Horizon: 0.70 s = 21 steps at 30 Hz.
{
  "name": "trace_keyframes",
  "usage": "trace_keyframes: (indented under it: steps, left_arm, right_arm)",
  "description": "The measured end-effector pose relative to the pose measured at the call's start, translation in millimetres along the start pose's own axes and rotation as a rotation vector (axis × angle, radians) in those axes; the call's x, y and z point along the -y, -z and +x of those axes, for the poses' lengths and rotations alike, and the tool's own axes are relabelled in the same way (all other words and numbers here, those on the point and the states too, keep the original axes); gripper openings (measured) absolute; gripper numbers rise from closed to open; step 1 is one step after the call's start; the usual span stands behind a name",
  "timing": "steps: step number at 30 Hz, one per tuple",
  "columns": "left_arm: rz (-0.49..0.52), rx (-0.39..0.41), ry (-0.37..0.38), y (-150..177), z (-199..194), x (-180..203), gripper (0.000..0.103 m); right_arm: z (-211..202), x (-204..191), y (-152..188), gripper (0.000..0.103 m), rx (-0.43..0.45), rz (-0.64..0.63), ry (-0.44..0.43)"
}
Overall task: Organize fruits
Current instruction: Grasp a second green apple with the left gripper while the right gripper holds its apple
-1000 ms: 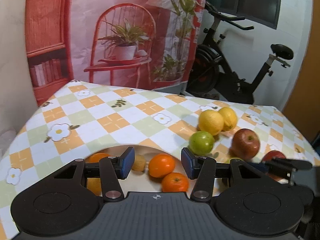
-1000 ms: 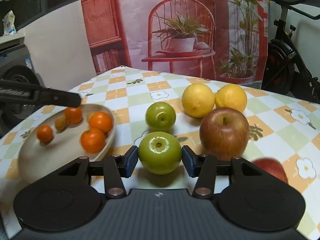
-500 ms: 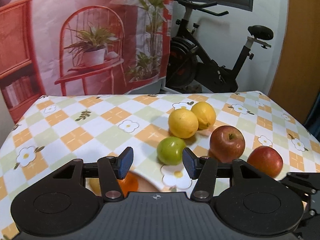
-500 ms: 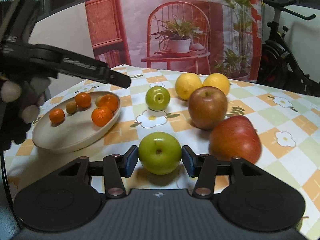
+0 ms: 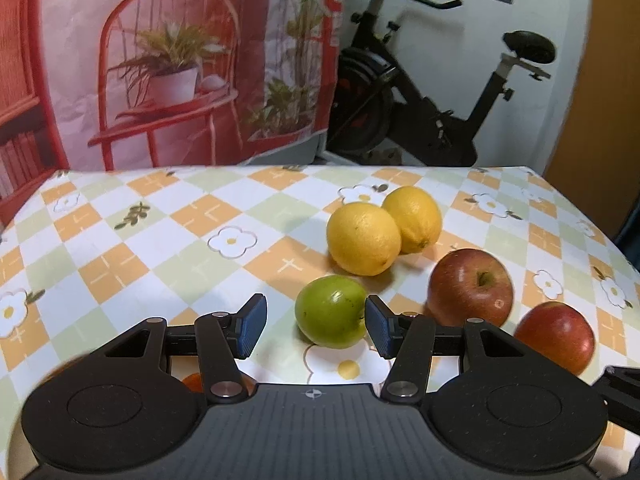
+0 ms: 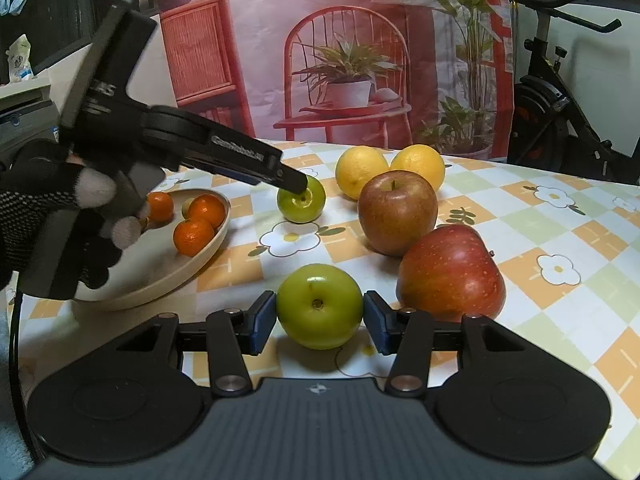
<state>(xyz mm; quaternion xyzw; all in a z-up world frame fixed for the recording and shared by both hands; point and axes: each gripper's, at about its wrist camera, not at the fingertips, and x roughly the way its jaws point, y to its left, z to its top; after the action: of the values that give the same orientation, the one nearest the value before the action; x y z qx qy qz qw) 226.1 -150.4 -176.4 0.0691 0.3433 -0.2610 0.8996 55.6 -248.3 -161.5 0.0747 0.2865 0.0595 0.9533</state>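
Note:
My right gripper [image 6: 319,322] is shut on a green apple [image 6: 319,305] just above the tablecloth. My left gripper [image 5: 313,330] is open, its pads on either side of a second green apple [image 5: 331,322], which sits on the cloth; the right pad is close to it, the left pad apart. That apple [image 6: 302,199] and the left gripper's tip [image 6: 294,184] also show in the right wrist view. Two lemons [image 5: 362,238] and two red apples [image 5: 470,287] lie beyond and to the right. A cream plate [image 6: 168,268] holds several small oranges [image 6: 193,236].
The checked tablecloth [image 5: 160,240] covers the table, which ends at a far edge before a printed backdrop [image 5: 172,60]. An exercise bike [image 5: 440,92] stands behind at the right. A gloved hand [image 6: 48,216] holds the left gripper over the plate.
The left gripper has swung right from over the plate and come forward around the second green apple. The right gripper has drawn back with its green apple still held.

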Motion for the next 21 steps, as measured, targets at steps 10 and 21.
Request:
trace_keyframes:
  steps: [10,21]
  left_arm:
    - [-0.009,-0.010,0.031,-1,9,5,0.057]
    - [-0.007,-0.007,0.067,0,12,6,0.048]
  right_arm:
    - [-1,2,0,0.050,0.005,0.013,-0.011]
    - [-2,2,-1,0.050,0.004,0.023,-0.016]
